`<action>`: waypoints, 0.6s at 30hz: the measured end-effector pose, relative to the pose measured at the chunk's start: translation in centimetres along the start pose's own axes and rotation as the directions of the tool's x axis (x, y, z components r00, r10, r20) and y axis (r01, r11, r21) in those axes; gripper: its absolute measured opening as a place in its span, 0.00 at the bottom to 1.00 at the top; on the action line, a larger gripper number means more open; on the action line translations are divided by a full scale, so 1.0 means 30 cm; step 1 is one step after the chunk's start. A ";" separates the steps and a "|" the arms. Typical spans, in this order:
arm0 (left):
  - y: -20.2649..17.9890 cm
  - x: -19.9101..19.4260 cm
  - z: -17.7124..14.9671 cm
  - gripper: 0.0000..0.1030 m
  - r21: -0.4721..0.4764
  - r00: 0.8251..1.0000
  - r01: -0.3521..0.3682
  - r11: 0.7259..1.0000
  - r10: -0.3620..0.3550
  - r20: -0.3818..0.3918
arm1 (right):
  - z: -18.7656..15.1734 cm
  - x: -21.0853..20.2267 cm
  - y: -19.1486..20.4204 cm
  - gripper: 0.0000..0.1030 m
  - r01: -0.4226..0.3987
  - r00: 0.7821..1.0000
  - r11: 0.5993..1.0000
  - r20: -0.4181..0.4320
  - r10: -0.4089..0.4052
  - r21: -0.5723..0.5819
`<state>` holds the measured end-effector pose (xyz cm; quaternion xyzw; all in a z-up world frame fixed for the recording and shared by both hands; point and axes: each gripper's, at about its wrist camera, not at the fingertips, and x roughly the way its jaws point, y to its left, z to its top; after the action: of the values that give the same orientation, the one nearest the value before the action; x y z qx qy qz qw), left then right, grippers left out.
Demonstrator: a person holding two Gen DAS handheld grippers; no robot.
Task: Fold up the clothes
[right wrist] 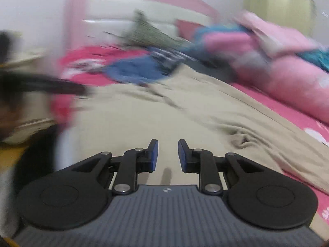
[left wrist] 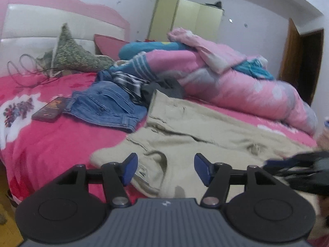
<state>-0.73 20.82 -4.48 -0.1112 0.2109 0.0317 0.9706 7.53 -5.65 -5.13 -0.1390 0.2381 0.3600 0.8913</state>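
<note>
Trousers: your beige trousers (left wrist: 185, 127) lay spread flat on the pink bedspread (left wrist: 51, 135), just beside the denim garment (left wrist: 107, 107).
Long axis: in your left wrist view they ran from the near edge of the bed, where the waistband lay below your fingers, away toward the rolled pink quilt (left wrist: 236, 82).
Left gripper: your left gripper (left wrist: 165, 169) hovered above the waistband, jaws spread wide, nothing between them.
Right gripper: your right gripper (right wrist: 168, 156) hung over the beige cloth, jaws parted by a narrow gap, gripping nothing; that view was badly smeared.
Nearby: a phone (left wrist: 50, 109) lay on the bedspread, beside the denim.
</note>
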 end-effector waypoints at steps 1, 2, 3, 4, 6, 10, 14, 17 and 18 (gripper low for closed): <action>0.008 0.002 0.007 0.60 -0.013 1.000 -0.006 1.000 0.006 0.002 | -0.004 0.054 0.010 0.20 -0.024 0.999 0.999 -0.029 0.025 0.029; 0.017 0.014 0.011 0.60 -0.015 1.000 -0.021 1.000 0.021 -0.004 | -0.008 0.109 0.019 0.20 -0.048 0.997 0.997 -0.058 0.051 0.058; 0.028 0.031 0.015 0.60 -0.015 0.999 -0.037 0.999 0.036 -0.011 | -0.016 0.133 0.051 0.19 -0.093 0.992 0.993 -0.075 0.098 0.074; 0.044 0.046 0.017 0.60 -0.019 0.999 -0.049 0.999 0.049 -0.016 | -0.031 0.113 0.106 0.18 -0.156 0.985 0.986 -0.067 0.160 0.065; 0.079 0.074 0.019 0.60 -0.037 0.997 -0.069 0.997 0.068 -0.027 | -0.056 0.041 0.217 0.18 -0.310 0.950 0.950 -0.039 0.311 0.027; 0.160 0.112 0.030 0.60 -0.094 0.996 -0.081 0.992 0.077 -0.040 | 0.005 -0.031 0.266 0.15 -0.447 0.894 0.891 -0.020 0.447 -0.078; 0.219 0.148 0.038 0.60 -0.137 0.990 -0.124 0.983 0.115 -0.076 | 0.097 0.086 0.104 0.18 -0.228 0.974 0.969 0.013 0.228 0.093; 0.260 0.179 0.036 0.58 -0.174 0.984 -0.153 0.973 0.134 -0.116 | 0.100 0.201 0.062 0.18 -0.137 0.987 0.976 -0.055 0.148 0.167; 0.271 0.187 0.034 0.58 -0.183 0.984 -0.154 0.971 0.133 -0.122 | 0.082 0.209 0.109 0.17 -0.161 0.983 0.977 -0.068 0.172 0.141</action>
<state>3.89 29.06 -7.56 -0.1900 0.2671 0.1158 0.9376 9.95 1.28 -6.59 -0.0720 0.3082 0.4106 0.8551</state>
